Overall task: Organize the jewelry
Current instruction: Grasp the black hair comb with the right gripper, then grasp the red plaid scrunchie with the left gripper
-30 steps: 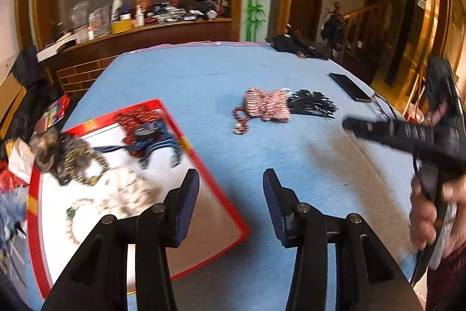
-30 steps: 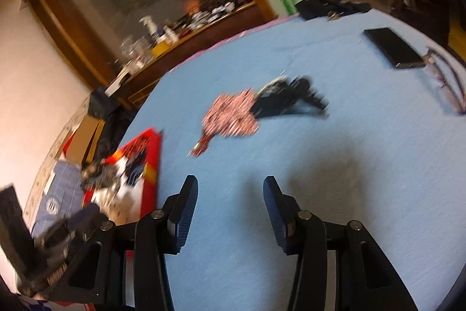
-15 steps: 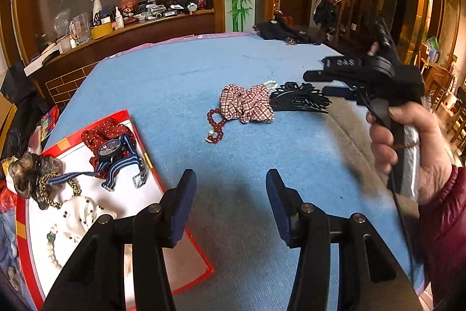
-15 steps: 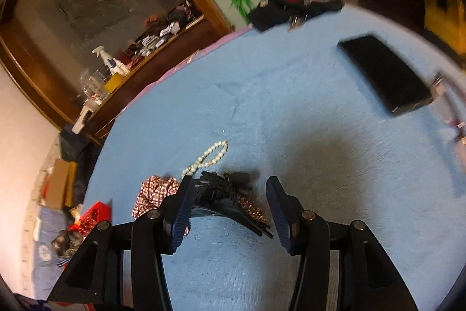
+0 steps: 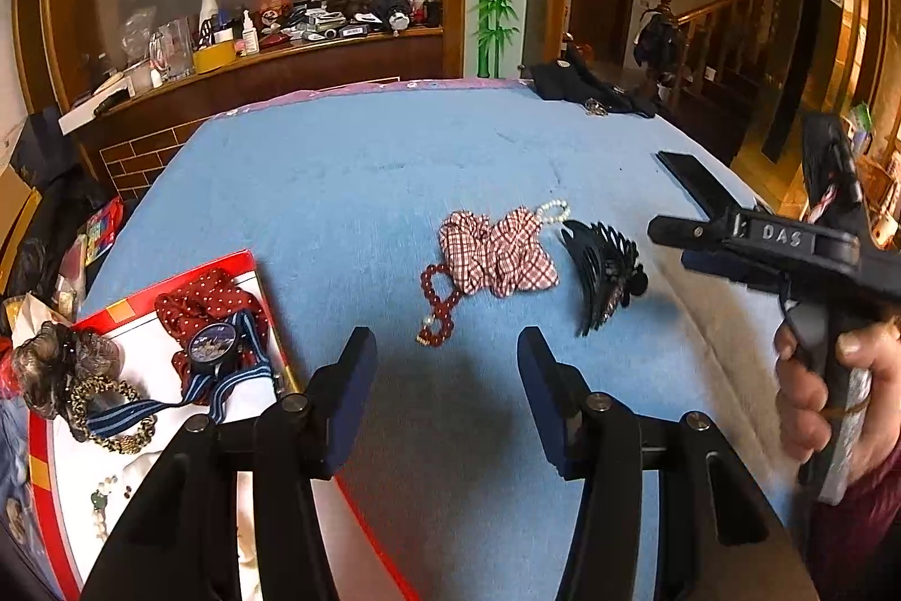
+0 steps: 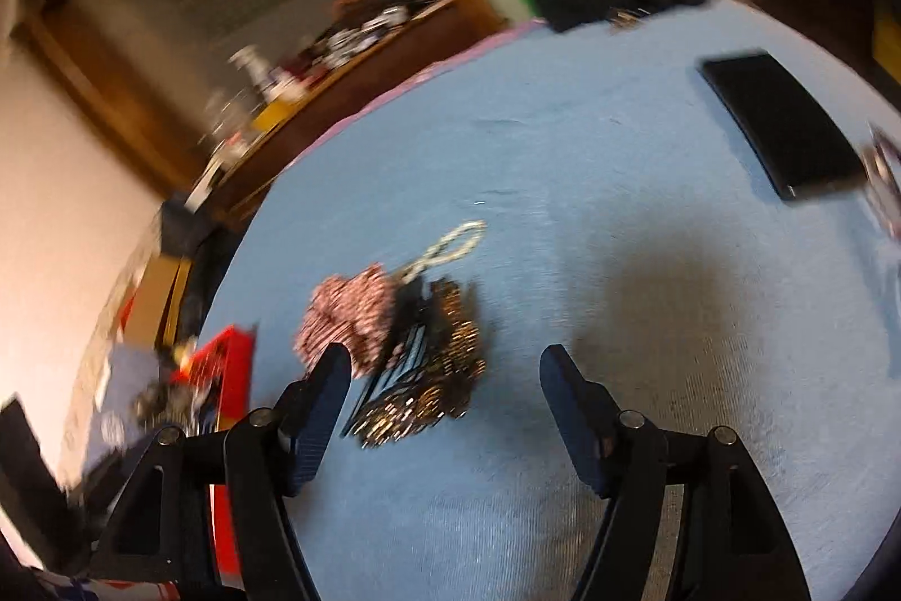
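Blue cloth covers the table (image 5: 349,184), where a red-and-white checked scrunchie (image 5: 495,252), a red bead bracelet (image 5: 439,297), a pearl strand (image 5: 554,208) and a black hair claw (image 5: 605,274) lie close together near its middle. The left gripper (image 5: 447,392) hangs above the cloth, jaws apart and holding nothing. The right gripper (image 6: 445,409), jaws likewise apart, hovers just beside the hair claw (image 6: 433,364). A red-rimmed tray (image 5: 248,257) at the left holds a watch (image 5: 211,344) and other pieces.

left gripper (image 5: 447,395) gapes above blue cloth (image 5: 360,184); plaid scrunchie (image 5: 495,252) touches black hair claw (image 5: 605,271)
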Demonstrator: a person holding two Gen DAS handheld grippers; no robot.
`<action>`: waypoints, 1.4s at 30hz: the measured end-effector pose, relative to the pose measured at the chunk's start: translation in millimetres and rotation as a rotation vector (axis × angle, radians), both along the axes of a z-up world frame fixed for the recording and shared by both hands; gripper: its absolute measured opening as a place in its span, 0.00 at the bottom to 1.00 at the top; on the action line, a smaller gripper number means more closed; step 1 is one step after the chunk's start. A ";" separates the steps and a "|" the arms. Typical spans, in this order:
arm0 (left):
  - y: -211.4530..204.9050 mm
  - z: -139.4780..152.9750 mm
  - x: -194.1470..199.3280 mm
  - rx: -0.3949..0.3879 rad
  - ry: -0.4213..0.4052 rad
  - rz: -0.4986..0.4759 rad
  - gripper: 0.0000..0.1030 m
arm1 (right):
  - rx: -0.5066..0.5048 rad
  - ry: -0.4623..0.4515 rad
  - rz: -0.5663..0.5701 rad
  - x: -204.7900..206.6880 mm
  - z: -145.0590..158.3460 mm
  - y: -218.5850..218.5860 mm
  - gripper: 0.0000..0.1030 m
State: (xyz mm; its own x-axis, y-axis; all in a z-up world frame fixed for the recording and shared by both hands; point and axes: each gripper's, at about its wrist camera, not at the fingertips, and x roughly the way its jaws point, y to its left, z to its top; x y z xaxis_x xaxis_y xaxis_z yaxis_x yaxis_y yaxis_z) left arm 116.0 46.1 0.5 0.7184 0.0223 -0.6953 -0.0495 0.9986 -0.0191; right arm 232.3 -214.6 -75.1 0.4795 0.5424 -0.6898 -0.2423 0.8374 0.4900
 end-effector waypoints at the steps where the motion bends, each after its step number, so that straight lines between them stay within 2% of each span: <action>1: 0.3 0.4 1.8 -0.001 0.000 0.005 0.49 | 0.006 0.003 -0.017 1.4 -1.5 0.3 0.72; 4: 2.5 1.6 7.3 -0.004 -0.003 0.021 0.50 | -0.009 -0.012 -0.021 -1.9 2.4 14.7 0.73; 5: 3.6 1.3 9.6 -0.008 -0.002 0.028 0.50 | -0.024 -0.015 -0.019 -0.7 4.2 23.5 0.77; 10: 6.1 -1.7 19.5 -0.018 0.016 0.042 0.52 | -0.146 0.024 0.000 0.3 -10.6 62.0 0.78; 12: 5.6 -3.6 23.8 -0.025 0.026 0.043 0.55 | -0.184 0.035 0.012 3.4 -16.6 68.0 0.69; 13: 5.0 -4.2 25.9 -0.027 0.030 0.044 0.57 | -0.228 0.035 0.007 3.9 -19.1 69.1 0.53; 14: 4.0 -4.7 28.1 -0.029 0.032 0.046 0.58 | -0.241 0.033 0.006 5.9 -20.8 67.1 0.49; 16: 1.2 -6.0 34.4 -0.032 0.041 0.046 0.66 | -0.216 0.042 -0.004 8.5 -20.8 54.5 0.41; 19: -3.1 -9.0 51.8 -0.061 0.068 0.054 0.72 | -0.198 0.045 -0.050 11.6 -19.4 36.1 0.40; 24: -6.3 -28.1 102.3 -0.126 0.167 0.088 0.74 | -0.173 -0.002 -0.144 9.7 -4.6 10.6 0.40; 29: -17.9 -49.7 143.5 -0.114 0.270 0.076 0.74 | -0.122 0.016 -0.153 12.5 -3.7 4.6 0.40; 32: -31.2 -61.5 157.7 -0.064 0.299 0.059 0.74 | -0.114 0.011 -0.147 12.2 -1.4 7.4 0.41; 33: -35.0 -65.1 159.7 -0.040 0.294 0.059 0.72 | -0.111 0.010 -0.143 12.1 -0.7 7.7 0.41; 35: -38.9 -65.9 157.0 0.010 0.255 0.069 0.50 | -0.110 0.009 -0.141 11.0 -1.2 9.4 0.41; 36: -39.8 -65.9 153.6 0.025 0.238 0.072 0.19 | -0.109 0.010 -0.141 10.7 -1.6 9.1 0.41; 37: -38.7 -66.1 151.2 0.018 0.235 0.072 0.15 | -0.107 0.011 -0.139 10.3 -1.8 9.2 0.41; 39: -35.6 -61.1 136.7 -0.002 0.193 0.082 0.14 | -0.101 0.010 -0.136 9.5 -1.1 9.5 0.41; 42: -37.4 -48.3 102.3 0.018 0.106 0.078 0.14 | -0.102 -0.003 -0.120 6.9 1.3 13.1 0.41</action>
State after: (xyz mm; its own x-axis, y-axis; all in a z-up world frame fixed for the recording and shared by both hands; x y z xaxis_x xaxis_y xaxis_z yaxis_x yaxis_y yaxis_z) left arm 218.3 8.7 -47.7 0.6368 0.0881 -0.7659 -0.1278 0.9918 0.0078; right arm 239.2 -201.6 -73.8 0.5389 0.4085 -0.7367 -0.1392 0.9057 0.4004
